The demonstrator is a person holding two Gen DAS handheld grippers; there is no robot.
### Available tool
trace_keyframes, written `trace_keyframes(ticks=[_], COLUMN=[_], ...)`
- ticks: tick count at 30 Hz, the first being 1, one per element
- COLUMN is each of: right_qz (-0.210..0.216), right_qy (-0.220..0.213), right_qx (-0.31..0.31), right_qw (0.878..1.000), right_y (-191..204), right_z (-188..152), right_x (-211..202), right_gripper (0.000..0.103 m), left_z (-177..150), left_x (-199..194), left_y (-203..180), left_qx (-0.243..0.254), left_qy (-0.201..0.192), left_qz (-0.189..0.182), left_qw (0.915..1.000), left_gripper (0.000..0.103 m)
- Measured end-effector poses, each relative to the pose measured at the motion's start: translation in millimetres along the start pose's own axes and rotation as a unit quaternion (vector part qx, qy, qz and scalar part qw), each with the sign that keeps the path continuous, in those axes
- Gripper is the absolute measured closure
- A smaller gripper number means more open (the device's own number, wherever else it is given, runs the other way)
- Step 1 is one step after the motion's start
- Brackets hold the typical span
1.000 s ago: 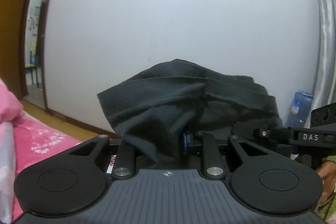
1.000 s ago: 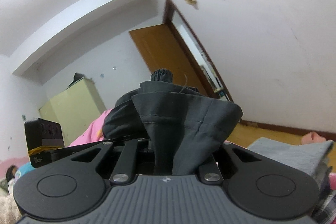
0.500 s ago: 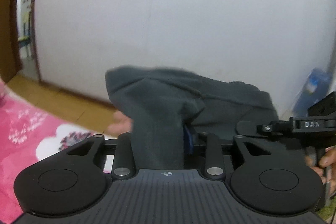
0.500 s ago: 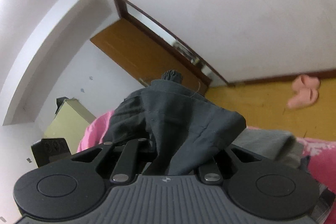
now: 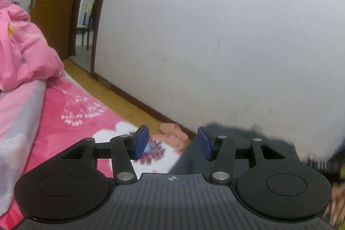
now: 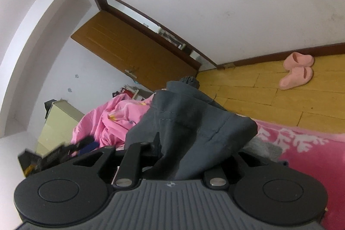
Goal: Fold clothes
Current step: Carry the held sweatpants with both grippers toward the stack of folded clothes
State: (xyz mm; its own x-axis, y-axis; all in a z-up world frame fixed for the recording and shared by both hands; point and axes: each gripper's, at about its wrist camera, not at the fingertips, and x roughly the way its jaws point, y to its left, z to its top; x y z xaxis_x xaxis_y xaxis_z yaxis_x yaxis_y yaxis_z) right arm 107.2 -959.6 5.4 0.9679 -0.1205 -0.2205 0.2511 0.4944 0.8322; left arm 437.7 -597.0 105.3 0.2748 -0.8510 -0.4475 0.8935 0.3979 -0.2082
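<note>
Letting go on the left has left your left gripper with its jaws just opened about halfway and nothing between the blue pads, while the dark garment now lies off to that gripper's right, beside the pink bedspread. Your right gripper has cloth bunched between its jaws, which have just eased open a little, though the pads are hidden and you cannot tell how firmly they bite. If that grip loosens further, the garment could slide off the bedspread toward the floor, or land crumpled and spoil the fold.
</note>
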Motion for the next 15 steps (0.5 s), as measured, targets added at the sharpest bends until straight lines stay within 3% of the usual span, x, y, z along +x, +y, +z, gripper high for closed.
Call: trace_keyframes(ticks=[2,4,8,10,12,13,15], right_qz=[-0.007,-0.025,-0.068,-0.072,-0.061,-0.046,-0.033], right_qy=[-0.006,-0.025,-0.071,-0.08,-0.078,-0.076,-0.087], right_qx=[0.004,0.002,-0.021,-0.122,-0.229,-0.293,-0.423], right_qw=[1.0,0.999,0.995,0.987,0.968,0.952,0.901], right_y=[-0.1,-0.7,4.9,36.7,73.5,92.4,125.3], right_z=[1.2,6.0,6.9,-15.9,-46.1,-70.4,-121.5], right_x=[-11.1,-25.7,-69.2,-87.3,-100.5,-106.5,-113.9], right_gripper=[0.061,0.051,0.049,0.049,0.049,0.049,0.048], left_z=[-17.0,-29.9,-52.5,-64.6,-62.9,-68.3,-76.9], left_x=[-8.9,-10.8,0.7,6.8,20.6,25.1,27.5], left_y=[4.0,8.5,31.9,48.0,59.9,68.5,75.9], left_qx=[0.015,0.012,-0.069,-0.138,-0.206,-0.237,-0.282], left_qy=[0.009,0.025,0.053,0.059,0.064,0.064,0.068], left_qz=[0.008,0.01,-0.006,-0.024,-0.05,-0.06,-0.071], left_qw=[0.9998,0.9996,0.9962,0.9884,0.9751,0.9674,0.9543], left_gripper=[0.046,0.046,0.046,0.046,0.046,0.046,0.046])
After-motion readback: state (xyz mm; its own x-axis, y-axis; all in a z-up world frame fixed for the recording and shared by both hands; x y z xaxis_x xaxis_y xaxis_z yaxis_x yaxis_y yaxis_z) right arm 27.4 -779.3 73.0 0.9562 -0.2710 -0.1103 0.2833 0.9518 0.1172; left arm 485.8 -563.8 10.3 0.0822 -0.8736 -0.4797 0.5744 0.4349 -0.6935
